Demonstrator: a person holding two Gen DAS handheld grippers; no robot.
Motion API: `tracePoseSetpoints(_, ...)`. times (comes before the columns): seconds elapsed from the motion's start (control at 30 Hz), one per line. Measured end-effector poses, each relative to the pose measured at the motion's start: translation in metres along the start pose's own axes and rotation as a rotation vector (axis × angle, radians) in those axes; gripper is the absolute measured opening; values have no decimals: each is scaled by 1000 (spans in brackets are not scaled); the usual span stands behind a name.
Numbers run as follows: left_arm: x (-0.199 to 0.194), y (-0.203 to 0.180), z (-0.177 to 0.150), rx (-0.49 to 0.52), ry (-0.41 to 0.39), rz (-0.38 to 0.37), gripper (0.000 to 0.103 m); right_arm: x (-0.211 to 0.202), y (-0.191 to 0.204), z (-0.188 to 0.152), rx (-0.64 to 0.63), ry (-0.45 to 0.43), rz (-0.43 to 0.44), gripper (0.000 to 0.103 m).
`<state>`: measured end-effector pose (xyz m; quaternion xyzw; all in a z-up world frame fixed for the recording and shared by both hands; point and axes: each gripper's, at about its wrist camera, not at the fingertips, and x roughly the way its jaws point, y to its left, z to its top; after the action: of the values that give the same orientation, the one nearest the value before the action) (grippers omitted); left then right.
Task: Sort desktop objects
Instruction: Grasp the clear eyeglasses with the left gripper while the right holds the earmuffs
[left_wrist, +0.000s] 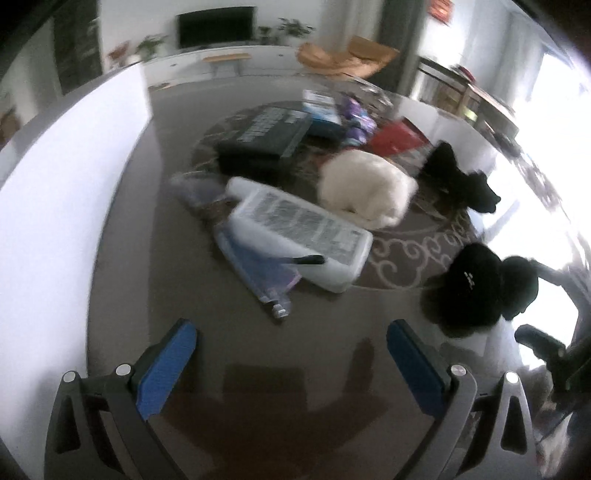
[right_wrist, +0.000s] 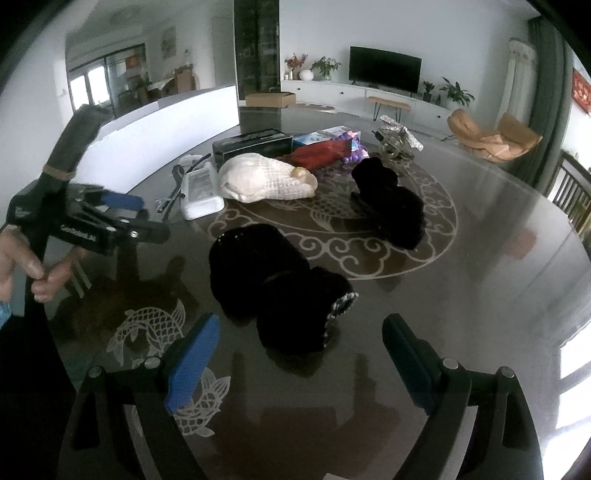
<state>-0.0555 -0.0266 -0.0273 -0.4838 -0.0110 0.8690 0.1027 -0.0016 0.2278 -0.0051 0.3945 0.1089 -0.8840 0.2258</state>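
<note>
both grippers hover over the dark glossy surface (right_wrist: 480, 229) with its pale scroll and fish pattern. the left gripper (left_wrist: 291, 354) has its blue-padded fingers (left_wrist: 166, 365) spread wide, holding nothing. the right gripper (right_wrist: 299, 354) is likewise wide apart and empty, just short of a black knitted hat (right_wrist: 280, 284). a second black knitted item (right_wrist: 391, 206) lies further on, near a cream knitted hat (right_wrist: 266, 179), a clear plastic box (right_wrist: 201, 192) and a long black box (right_wrist: 253, 142).

Black television (right_wrist: 385, 69) sitting at upper centre, potted plants (right_wrist: 325, 67) standing beside it, tan armchair (right_wrist: 493, 134) resting at right, cardboard box (right_wrist: 270, 99) lying behind the table (right_wrist: 498, 236).
</note>
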Motion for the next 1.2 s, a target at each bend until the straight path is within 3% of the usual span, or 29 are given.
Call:
tracePoseSetpoints(0.1, -3, 6, 6, -64, -19, 13, 103, -2, 0, 5, 1, -15, 9, 90)
tracePoseSetpoints(0.2, -1, 18, 24, -169, -27, 93, 103, -5, 4, 9, -4, -36, 17, 90)
tracePoseSetpoints(0.3, 6, 34, 37, -263, -35, 70, 103, -8, 9, 12, -13, -48, 21, 90)
tracePoseSetpoints(0.4, 19, 42, 39, -309, 16, 63, 103, -9, 11, 11, -20, -52, 21, 90)
tracePoseSetpoints(0.47, 22, 46, 40, -305, 9, 58, 103, -7, 11, 10, -24, -44, 19, 90)
tracePoseSetpoints(0.5, 25, 47, 41, -303, 18, 46, 93, -7, 10, 10, -25, -40, 18, 90)
tracePoseSetpoints(0.53, 25, 48, 41, -292, 10, 56, 67, -6, 9, 10, -27, -35, 16, 90)
tracePoseSetpoints(0.57, 25, 49, 40, -278, 9, 29, 54, -5, 7, 12, -34, -29, 12, 90)
tracePoseSetpoints(0.6, 23, 51, 39, -284, 3, -40, 30, -5, 6, 14, -43, -25, 11, 90)
tracePoseSetpoints(0.63, 23, 53, 37, -320, 6, -55, 26, -5, 5, 16, -52, -21, 12, 90)
tracePoseSetpoints(0.7, 19, 52, 31, -293, 3, -44, 14, -3, 3, 23, -86, 6, 45, 90)
tracePoseSetpoints(0.8, 13, 45, 13, -273, 2, -44, 14, 7, 6, 36, -163, 86, 140, 90)
tracePoseSetpoints(0.93, -1, 37, -5, -279, 2, -69, 14, 35, 18, 47, -280, 202, 168, 90)
tracePoseSetpoints(1.0, -11, 31, -7, -279, -5, -78, 13, 50, 21, 49, -300, 264, 188, 71)
tracePoseSetpoints(1.03, -16, 28, -9, -280, -12, -85, 13, 55, 20, 48, -297, 293, 181, 40)
tracePoseSetpoints(1.2, -58, 24, -17, -289, -89, -129, 12, 29, 5, 64, -181, 239, 154, 39)
